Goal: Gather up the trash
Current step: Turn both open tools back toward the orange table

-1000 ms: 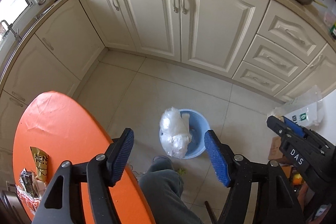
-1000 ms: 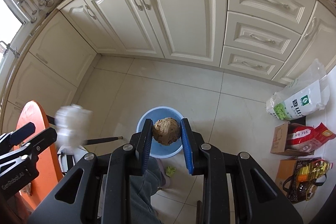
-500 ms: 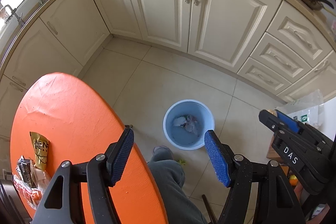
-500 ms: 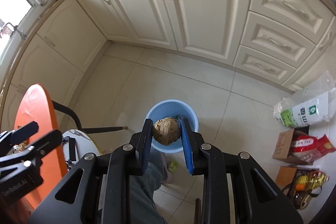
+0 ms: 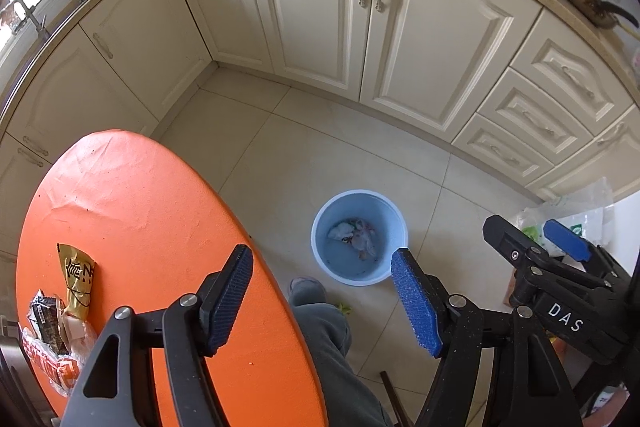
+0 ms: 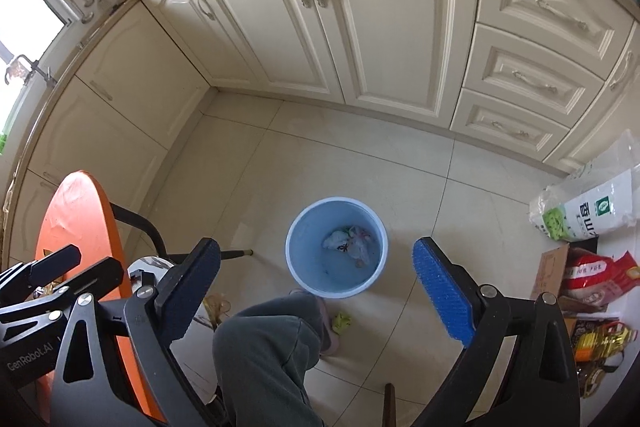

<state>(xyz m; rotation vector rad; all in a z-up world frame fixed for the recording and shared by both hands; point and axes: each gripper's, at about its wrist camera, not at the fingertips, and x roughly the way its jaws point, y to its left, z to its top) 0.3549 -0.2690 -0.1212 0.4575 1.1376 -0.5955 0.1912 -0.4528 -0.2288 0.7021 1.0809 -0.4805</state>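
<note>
Blue bin (image 6: pixel 337 251) under my right gripper (image 6: pixel 316 291), fingers just sprung wide and empty, drop done; left gripper (image 5: pixel 322 301) half-open, empty; next, grab wrappers (image 5: pixel 60 323) off orange surface (image 5: pixel 140 211).

My left wrist camera looked steeply down along my fingers from high over the round orange table (image 5: pixel 132 211). My right one did likewise, farther right. Both shared the pale blue plastic bin (image 5: pixel 394 223) (image 6: pixel 296 247) and cream cabinets (image 5: pixel 320 15) (image 6: pixel 380 23).

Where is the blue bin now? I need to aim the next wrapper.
The blue bin stands on the floor tiles, centre of both wrist views, right of the orange table, just beyond the person's slipper.
</note>
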